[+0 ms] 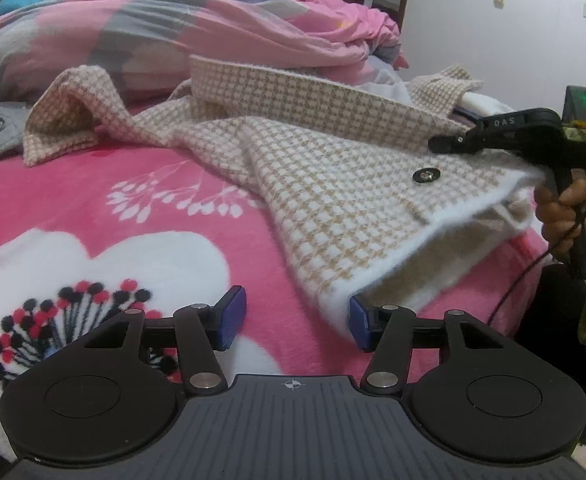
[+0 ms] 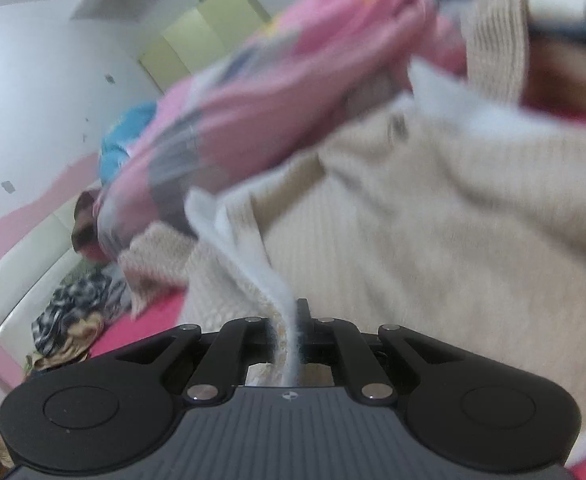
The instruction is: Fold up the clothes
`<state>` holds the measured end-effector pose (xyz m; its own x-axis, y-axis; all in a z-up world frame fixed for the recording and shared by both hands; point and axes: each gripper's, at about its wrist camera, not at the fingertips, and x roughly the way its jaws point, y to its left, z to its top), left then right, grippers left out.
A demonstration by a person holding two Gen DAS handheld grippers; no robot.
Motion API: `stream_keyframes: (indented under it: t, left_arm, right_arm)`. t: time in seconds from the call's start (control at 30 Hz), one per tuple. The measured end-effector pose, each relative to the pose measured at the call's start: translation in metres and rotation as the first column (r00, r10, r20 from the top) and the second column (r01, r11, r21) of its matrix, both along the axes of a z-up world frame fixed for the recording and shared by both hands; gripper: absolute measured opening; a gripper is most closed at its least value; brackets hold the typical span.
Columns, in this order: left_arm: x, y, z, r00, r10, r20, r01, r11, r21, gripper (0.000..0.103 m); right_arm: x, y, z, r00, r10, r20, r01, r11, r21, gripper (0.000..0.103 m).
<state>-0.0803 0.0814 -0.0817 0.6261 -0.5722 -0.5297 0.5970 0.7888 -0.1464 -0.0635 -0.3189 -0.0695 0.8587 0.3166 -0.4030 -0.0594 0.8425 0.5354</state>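
I am folding a beige-and-white checked jacket (image 1: 333, 168) that is lying spread on the pink flowered blanket (image 1: 93, 208), one sleeve (image 1: 69, 116) trailing off to the far side and a dark button (image 1: 426, 176) showing on the front. My right gripper (image 2: 289, 336) is clamped on the jacket's white-lined edge, with the cloth running straight down between its closed jaws. My left gripper (image 1: 297, 316) is standing apart, holding nothing, its blue pad (image 1: 359, 320) just touching the hem corner.

I am judging that the thick fabric could slip out of the thin pinch if I pull across too fast, and the loose sleeve could drag and bunch under the fold. My left side may catch only the lining instead of the full hem.

The right wrist view is blurring badly, so I cannot make out how much cloth is caught. A pink quilt (image 1: 173, 28) is crowding the far edge, hiding where the collar ends.
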Motion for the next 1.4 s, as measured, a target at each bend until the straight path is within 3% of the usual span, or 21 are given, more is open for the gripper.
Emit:
stream_keyframes:
  t: [0.2, 0.43, 0.53, 0.57, 0.6, 0.63, 0.73, 0.83, 0.9, 1.0, 1.03, 1.17, 1.23, 1.3, 1.37, 1.4]
  left_arm:
    - [-0.006, -0.017, -0.003, 0.999, -0.016, 0.03, 0.014, 0.999, 0.039, 0.048]
    - [-0.013, -0.028, -0.004, 0.994, -0.018, 0.106, 0.008, 0.995, 0.099, 0.04]
    - [-0.013, -0.03, -0.007, 0.994, -0.012, 0.109, 0.004, 0.997, 0.071, 0.038]
    - [-0.012, -0.031, -0.008, 0.994, -0.009, 0.109, 0.002, 0.998, 0.06, 0.028]
    - [-0.012, -0.032, -0.009, 0.994, -0.006, 0.11, 0.001, 0.999, 0.048, 0.009]
    - [-0.015, -0.031, -0.006, 0.991, 0.0, 0.135, -0.006, 0.999, 0.045, 0.006]
    - [-0.033, -0.024, 0.015, 0.963, 0.022, 0.268, -0.041, 0.997, 0.065, 0.004]
    - [-0.065, -0.016, 0.05, 0.891, -0.013, 0.454, -0.082, 0.979, 0.189, 0.003]
    - [-0.079, -0.017, 0.057, 0.869, -0.082, 0.488, -0.087, 0.946, 0.314, 0.003]
    - [-0.083, -0.026, 0.027, 0.917, -0.181, 0.356, -0.009, 0.882, 0.471, 0.003]
    - [-0.082, -0.028, 0.02, 0.926, -0.193, 0.325, 0.009, 0.871, 0.492, 0.003]
    - [-0.077, -0.035, -0.002, 0.946, -0.209, 0.248, 0.055, 0.856, 0.514, 0.006]
    - [-0.07, -0.028, 0.003, 0.961, -0.183, 0.209, 0.07, 0.887, 0.456, 0.011]
    - [-0.063, -0.013, 0.01, 0.976, -0.156, 0.153, 0.087, 0.92, 0.381, 0.021]
    - [-0.056, 0.004, 0.015, 0.987, -0.139, 0.077, 0.109, 0.946, 0.304, 0.038]
    - [-0.052, 0.015, 0.017, 0.991, -0.129, 0.031, 0.116, 0.959, 0.258, 0.04]
  right_arm:
    - [0.013, -0.011, -0.031, 0.993, -0.021, -0.116, 0.018, 0.999, -0.031, 0.004]
    - [0.009, -0.016, -0.035, 0.994, -0.013, -0.109, 0.015, 1.0, 0.018, 0.004]
    - [0.01, -0.018, -0.033, 0.994, -0.006, -0.109, 0.008, 1.0, 0.026, 0.004]
    - [0.01, -0.018, -0.032, 0.994, -0.004, -0.11, 0.007, 1.0, 0.027, 0.004]
    - [0.011, -0.018, -0.033, 0.994, -0.003, -0.111, 0.006, 1.0, 0.028, 0.004]
    - [0.011, -0.018, -0.033, 0.994, -0.001, -0.112, 0.005, 0.999, 0.032, 0.004]
    - [0.011, -0.017, -0.033, 0.994, 0.014, -0.112, -0.008, 0.999, 0.053, 0.004]
    - [0.007, -0.007, -0.028, 0.992, 0.081, -0.098, -0.073, 0.994, 0.083, 0.004]
    - [0.003, 0.003, -0.025, 0.987, 0.144, -0.073, -0.135, 0.985, 0.107, 0.004]
    - [0.0, 0.018, -0.026, 0.982, 0.18, -0.065, -0.178, 0.984, 0.03, 0.004]
    - [0.001, 0.018, -0.031, 0.981, 0.176, -0.081, -0.175, 0.984, 0.018, 0.004]
    - [0.003, 0.006, -0.042, 0.979, 0.162, -0.123, -0.154, 0.985, 0.075, 0.004]
    - [0.003, 0.006, -0.038, 0.979, 0.164, -0.124, -0.159, 0.986, 0.05, 0.004]
    - [0.005, 0.01, -0.034, 0.977, 0.17, -0.128, -0.169, 0.985, 0.018, 0.005]
    - [0.007, 0.01, -0.033, 0.975, 0.175, -0.135, -0.174, 0.985, 0.015, 0.005]
    - [0.008, 0.009, -0.034, 0.975, 0.174, -0.14, -0.173, 0.985, 0.021, 0.006]
